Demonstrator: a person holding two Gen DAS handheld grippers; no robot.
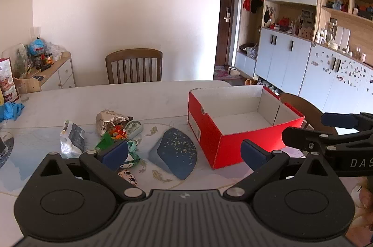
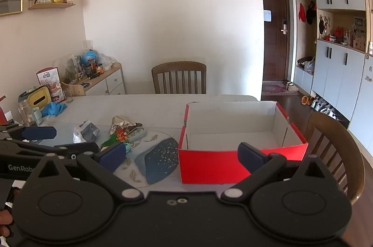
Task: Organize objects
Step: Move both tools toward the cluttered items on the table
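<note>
While tilted slightly downward, left gripper (image 1: 184, 152) and right gripper (image 2: 181, 155) gape wide, empty.

An open red box (image 1: 235, 142) with a white, empty inside stands right of centre. Left of it lie a dark blue speckled pouch (image 1: 176, 152), a crumpled foil bag (image 1: 109, 120) and a grey packet (image 1: 72, 138).

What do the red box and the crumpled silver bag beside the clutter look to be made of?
Red box: likely cardboard, matte red outside, plain white inside, with folded flaps at the corners. Silver bag: seemingly metallised foil or plastic film, shiny and sharply creased.
</note>
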